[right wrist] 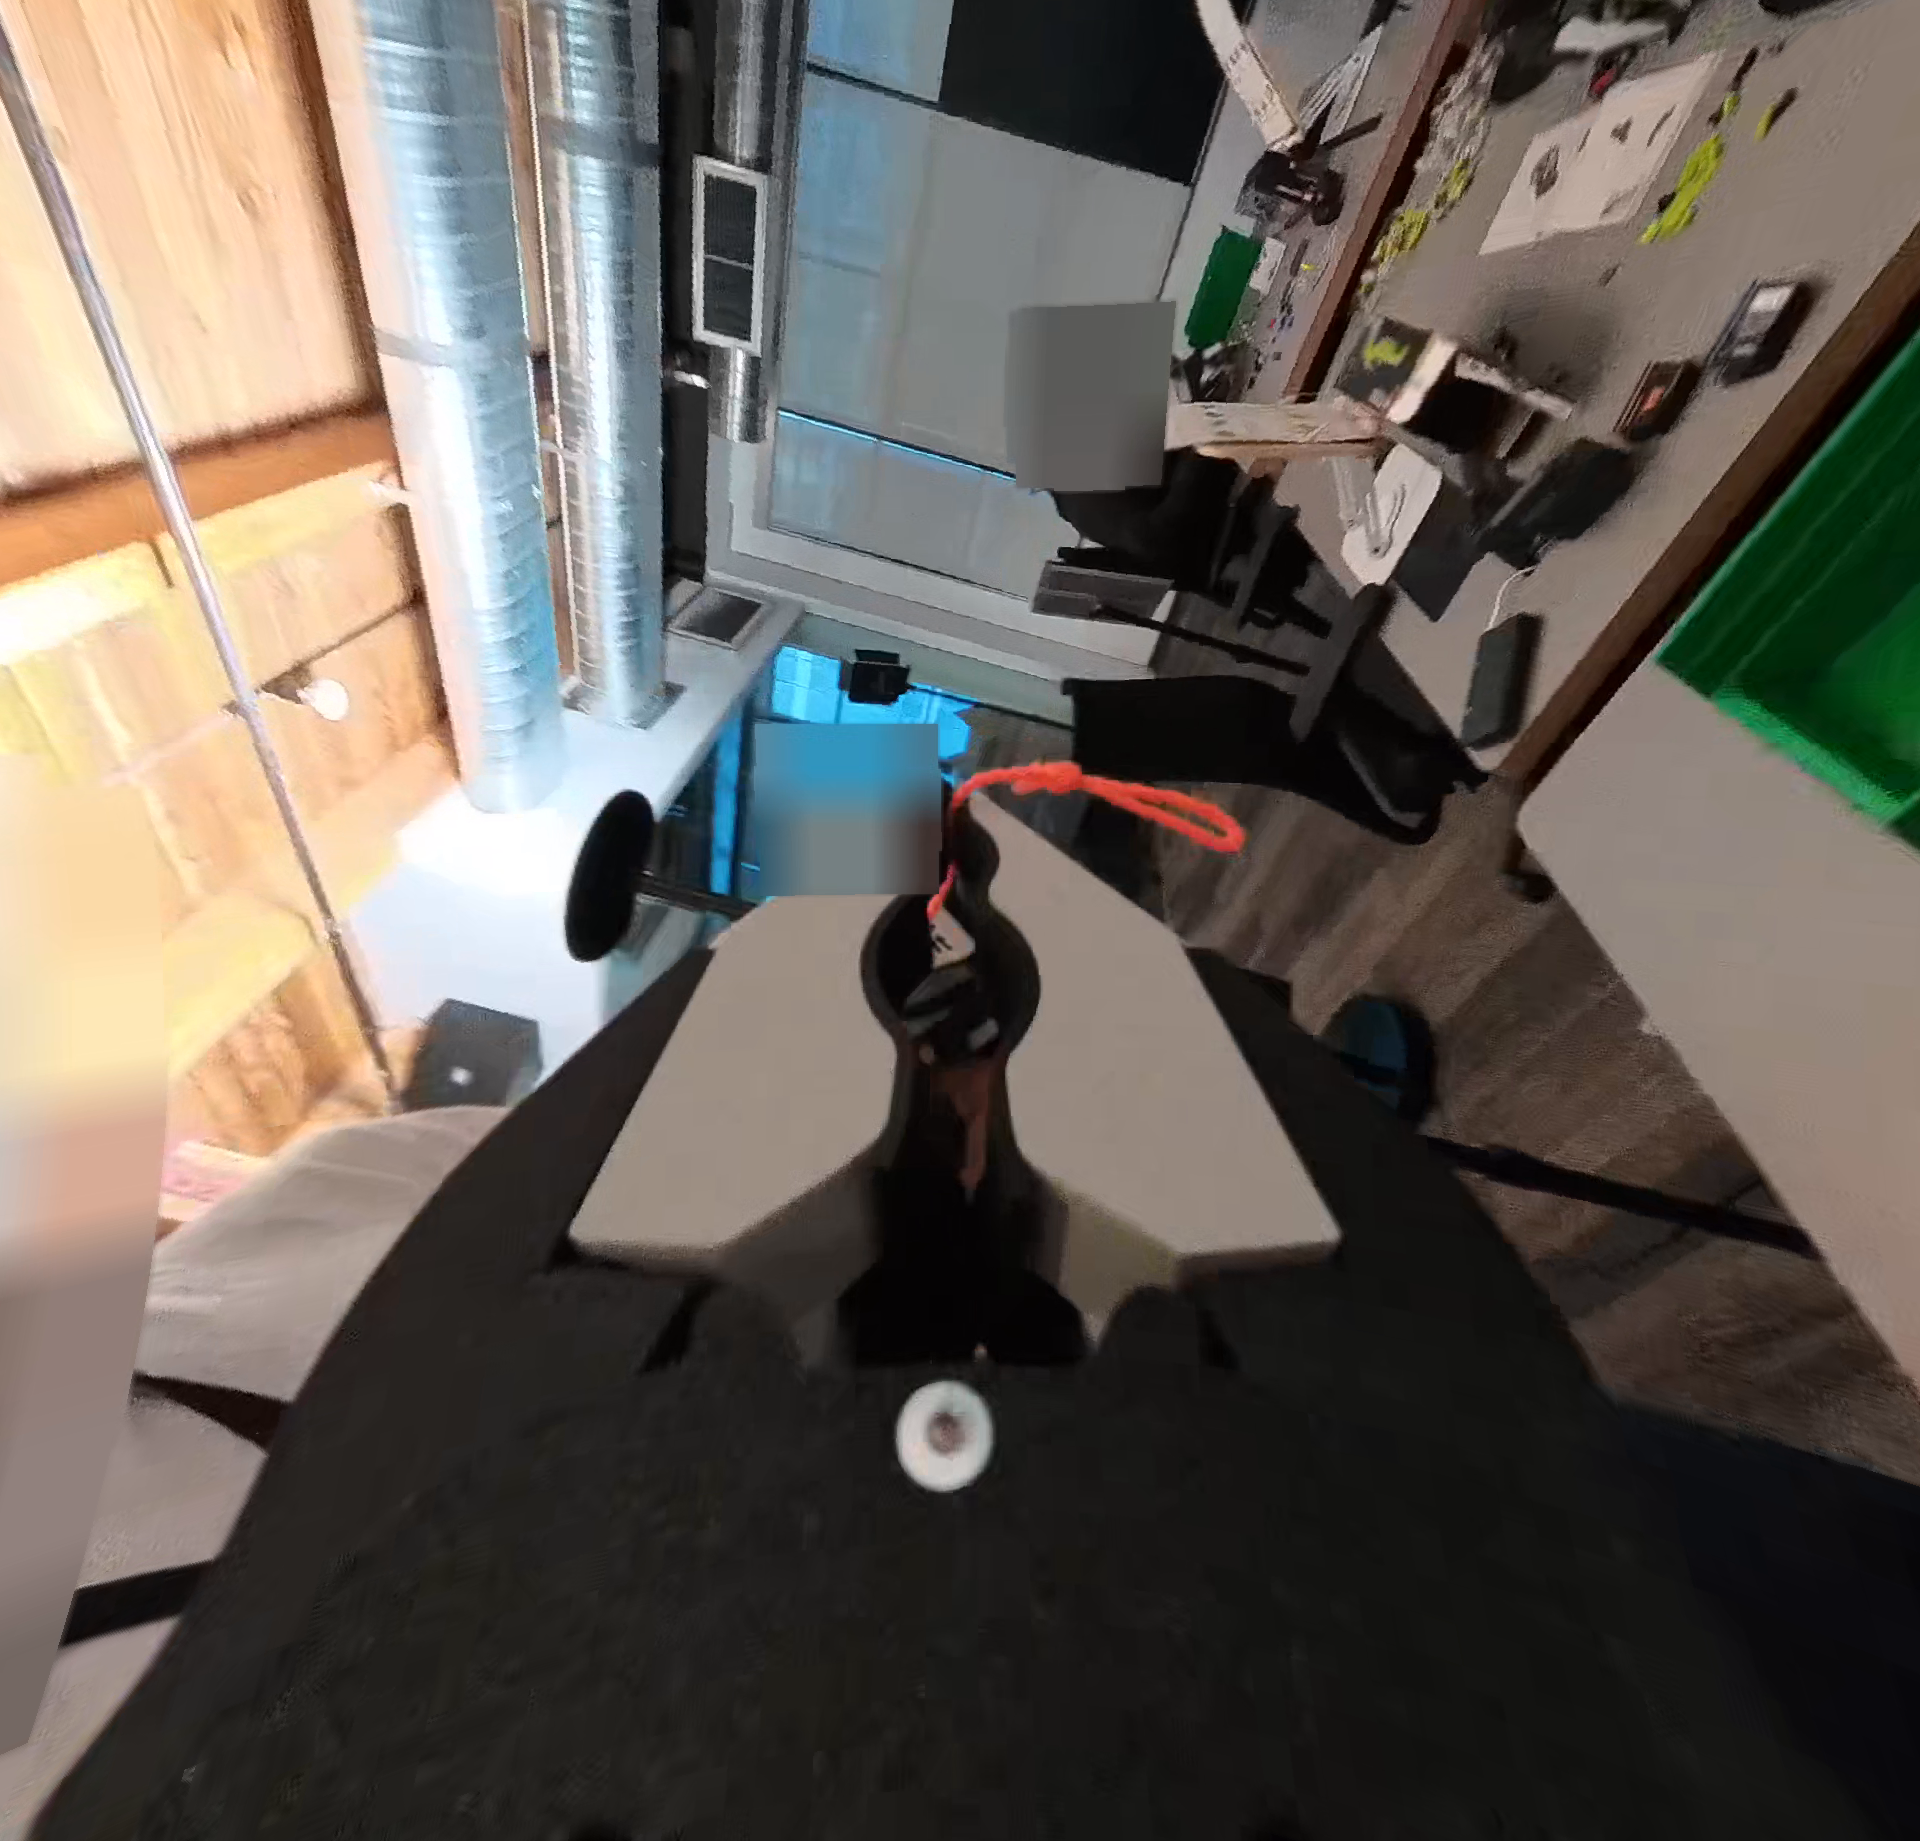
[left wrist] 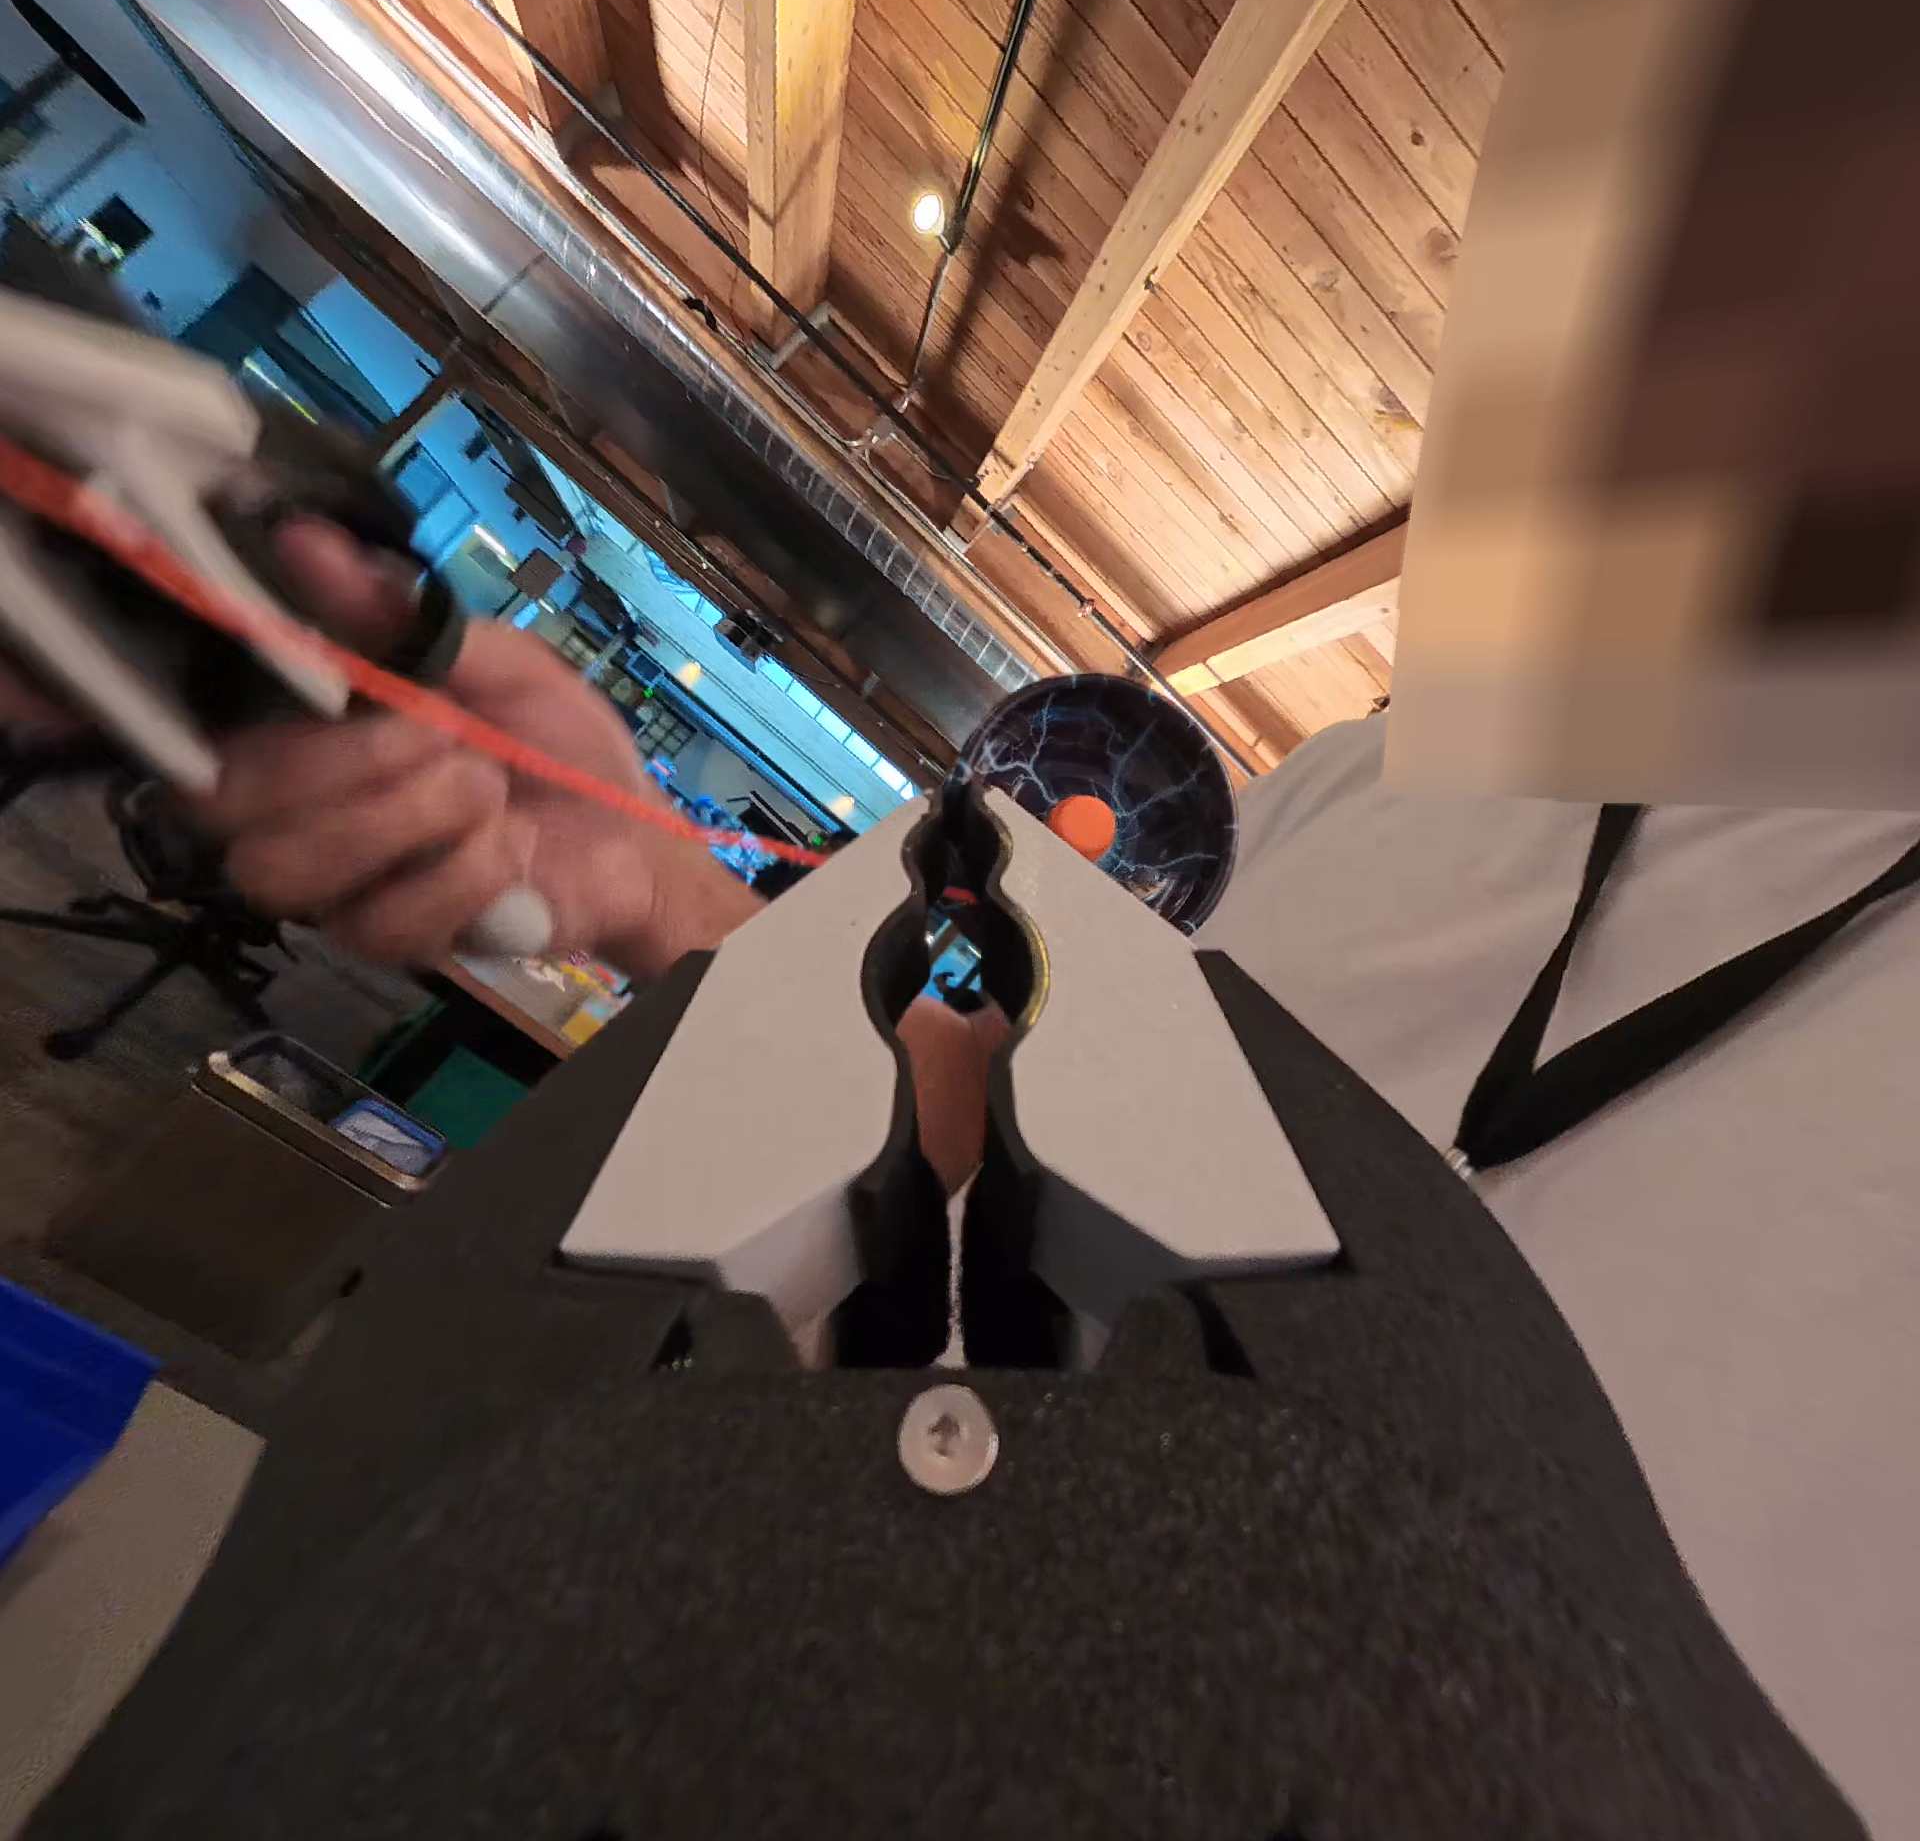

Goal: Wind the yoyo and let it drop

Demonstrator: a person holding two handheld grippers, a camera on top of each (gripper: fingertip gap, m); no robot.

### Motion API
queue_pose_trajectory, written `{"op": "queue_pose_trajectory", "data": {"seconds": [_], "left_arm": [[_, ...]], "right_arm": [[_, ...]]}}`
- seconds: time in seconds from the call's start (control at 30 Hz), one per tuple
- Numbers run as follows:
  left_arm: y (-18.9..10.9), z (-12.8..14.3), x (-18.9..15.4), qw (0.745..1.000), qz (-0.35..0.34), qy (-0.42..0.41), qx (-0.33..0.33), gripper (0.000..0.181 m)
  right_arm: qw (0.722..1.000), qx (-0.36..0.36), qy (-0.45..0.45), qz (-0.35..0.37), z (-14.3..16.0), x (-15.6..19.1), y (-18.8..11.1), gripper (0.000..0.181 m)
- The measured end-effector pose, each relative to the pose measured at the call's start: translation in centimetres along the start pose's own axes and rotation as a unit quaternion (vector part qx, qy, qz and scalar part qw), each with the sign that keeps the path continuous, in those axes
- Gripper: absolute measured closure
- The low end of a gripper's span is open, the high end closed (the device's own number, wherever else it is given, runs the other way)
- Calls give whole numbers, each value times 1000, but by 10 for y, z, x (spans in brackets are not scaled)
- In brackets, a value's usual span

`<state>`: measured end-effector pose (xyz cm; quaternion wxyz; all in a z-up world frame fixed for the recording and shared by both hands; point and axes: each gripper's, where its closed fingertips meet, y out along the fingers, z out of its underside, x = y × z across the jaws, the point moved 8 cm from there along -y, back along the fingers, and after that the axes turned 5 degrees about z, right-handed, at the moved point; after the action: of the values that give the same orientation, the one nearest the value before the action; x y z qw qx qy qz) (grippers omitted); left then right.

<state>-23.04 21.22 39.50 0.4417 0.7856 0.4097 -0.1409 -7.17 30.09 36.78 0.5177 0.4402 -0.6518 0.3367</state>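
Observation:
In the left wrist view my left gripper [left wrist: 961,804] is shut on the dark blue yoyo [left wrist: 1127,768], which has an orange hub and stands edge-on at the fingertips. The orange string [left wrist: 520,742] runs taut from the yoyo up to the left, into the other gripper [left wrist: 156,586] held by a hand. In the right wrist view my right gripper [right wrist: 966,825] is shut on the orange string [right wrist: 951,882]; its knotted end loop [right wrist: 1143,804] sticks out past the fingertips to the right.
A person in a grey shirt [left wrist: 1558,1116] with a black lanyard is close on the right. Wooden ceiling beams and a metal duct [left wrist: 582,264] are overhead. A cluttered table [right wrist: 1558,285] and a green bin [right wrist: 1829,607] show in the right wrist view.

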Motion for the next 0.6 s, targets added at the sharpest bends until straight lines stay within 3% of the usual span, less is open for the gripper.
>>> {"op": "queue_pose_trajectory", "data": {"seconds": [0.23, 0.43, 0.6], "left_arm": [[-8, 13, 31, 1000, -27, -12, -4, 181], [-28, -2, 59, 997, -63, -1, -43, 181], [-43, -25, 79, 992, -92, 14, -87, 181]], "right_arm": [[981, 27, -188, 50, -20, 102, -9, 181], [954, 11, -297, 43, 14, 170, -22, 181], [949, 13, -315, 9, 61, 190, -21, 181]]}}
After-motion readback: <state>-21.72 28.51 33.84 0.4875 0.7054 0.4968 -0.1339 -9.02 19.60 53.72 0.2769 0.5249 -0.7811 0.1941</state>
